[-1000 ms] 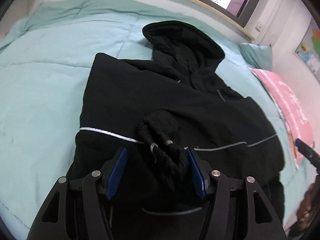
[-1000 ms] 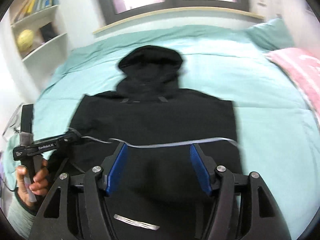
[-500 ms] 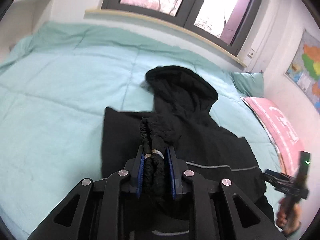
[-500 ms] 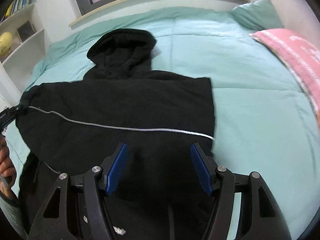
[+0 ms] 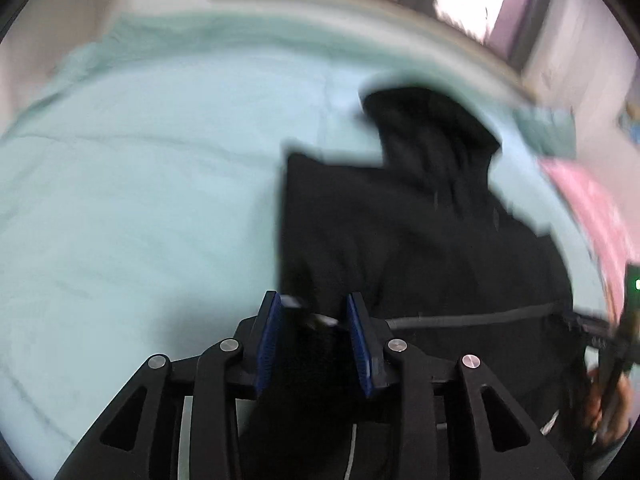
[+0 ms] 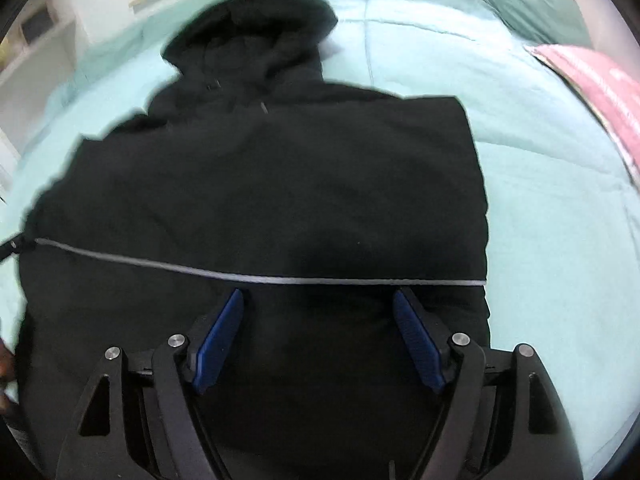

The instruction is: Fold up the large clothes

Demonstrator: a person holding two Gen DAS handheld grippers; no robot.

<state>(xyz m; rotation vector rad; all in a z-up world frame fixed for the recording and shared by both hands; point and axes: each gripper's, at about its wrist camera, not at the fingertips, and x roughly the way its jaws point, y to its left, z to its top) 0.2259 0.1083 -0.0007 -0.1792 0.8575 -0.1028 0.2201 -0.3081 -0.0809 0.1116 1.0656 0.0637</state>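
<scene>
A black hooded jacket [image 6: 280,184] lies flat on the mint-green bed, hood [image 6: 256,36] toward the window, a thin grey stripe [image 6: 256,278] across its body. In the blurred left wrist view the jacket [image 5: 420,240] fills the right half. My left gripper [image 5: 314,320] has its jaws a little apart with black sleeve cuff fabric [image 5: 312,344] between the blue pads. My right gripper [image 6: 320,316] is open and empty, low over the jacket's lower part, just below the stripe.
The mint-green bedcover [image 5: 140,200] spreads wide to the left of the jacket. A pink pillow [image 6: 600,80] and a green pillow [image 6: 540,12] lie at the right. White shelves [image 6: 36,44] stand at the left. The other gripper and hand [image 5: 612,360] show at the right edge.
My left gripper shut on the sleeve cuff, carried it left, and its jaws have now parted a little. My right gripper stayed open and came down closer over the jacket.
</scene>
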